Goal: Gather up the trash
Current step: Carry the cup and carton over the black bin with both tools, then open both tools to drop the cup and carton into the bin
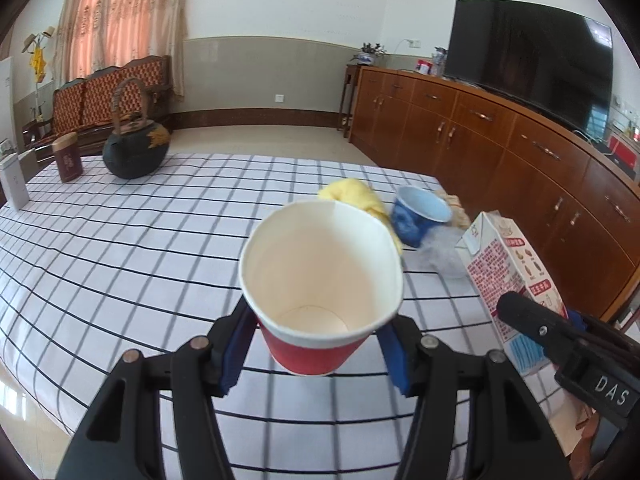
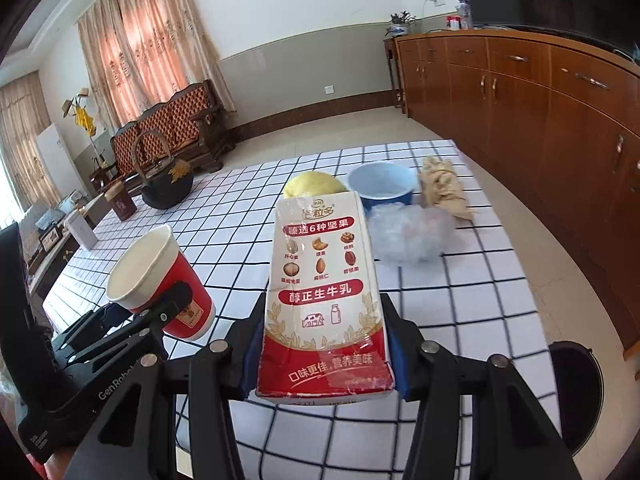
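Note:
My left gripper (image 1: 318, 344) is shut on a red paper cup (image 1: 320, 280) with a white inside, held upright above the checked tablecloth; the cup also shows in the right wrist view (image 2: 160, 280). My right gripper (image 2: 320, 344) is shut on a red and white milk carton (image 2: 324, 300), also seen in the left wrist view (image 1: 508, 280). On the table beyond lie a yellow crumpled piece (image 2: 314, 186), a blue cup (image 2: 382, 186), a clear plastic wad (image 2: 408, 232) and a crumpled brown paper (image 2: 444, 190).
A black bin (image 2: 576, 392) stands on the floor at the table's right. A dark teapot (image 1: 134, 148), a brown tin (image 1: 68, 158) and a white box (image 1: 14, 180) stand at the far left. A wooden cabinet (image 1: 500, 136) runs along the right.

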A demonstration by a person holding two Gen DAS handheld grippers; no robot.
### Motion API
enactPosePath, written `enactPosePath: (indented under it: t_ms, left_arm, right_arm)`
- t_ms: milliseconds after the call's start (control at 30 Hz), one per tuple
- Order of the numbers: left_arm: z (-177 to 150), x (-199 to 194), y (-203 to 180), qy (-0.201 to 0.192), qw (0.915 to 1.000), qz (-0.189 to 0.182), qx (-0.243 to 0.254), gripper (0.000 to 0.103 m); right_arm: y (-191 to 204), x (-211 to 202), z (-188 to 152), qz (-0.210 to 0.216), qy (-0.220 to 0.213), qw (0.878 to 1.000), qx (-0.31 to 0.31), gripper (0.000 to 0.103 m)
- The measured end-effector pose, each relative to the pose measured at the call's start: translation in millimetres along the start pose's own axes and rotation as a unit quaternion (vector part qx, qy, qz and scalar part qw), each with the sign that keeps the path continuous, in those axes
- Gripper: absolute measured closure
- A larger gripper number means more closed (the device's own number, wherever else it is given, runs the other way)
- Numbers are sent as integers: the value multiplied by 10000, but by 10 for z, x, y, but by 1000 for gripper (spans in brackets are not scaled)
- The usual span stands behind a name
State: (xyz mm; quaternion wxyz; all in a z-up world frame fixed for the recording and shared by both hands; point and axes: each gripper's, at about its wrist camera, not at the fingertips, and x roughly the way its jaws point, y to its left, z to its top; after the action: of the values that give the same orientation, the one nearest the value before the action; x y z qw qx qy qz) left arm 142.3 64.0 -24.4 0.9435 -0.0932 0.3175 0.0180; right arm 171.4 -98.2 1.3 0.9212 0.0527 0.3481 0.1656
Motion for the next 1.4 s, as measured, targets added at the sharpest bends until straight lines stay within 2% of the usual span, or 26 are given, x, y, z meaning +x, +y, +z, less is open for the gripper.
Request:
enactPosePath:
  t_ms: [400,833,1167,1400]
  left_arm:
    - [-102,-32,-921,187,9961,-708,484,45]
    - [-337,61,-2000,603,9819,-1485,1012,44]
    - [-510,227,-2864,1034,9655,-2000,1307,44]
    - [-768,493,-3308,1451,9576,-2015,1460,44]
  right_arm:
    - [-838,-650,-142,-461,-307,9969,556,50]
    - [-1995,-1175,-449,-1191,-346,9838,1294,50]
    - [-2832,-1292,-610,-1749,-62,9700,1691,50]
    - [-3384,-1070,-817,-2047,540,9566,2003,50]
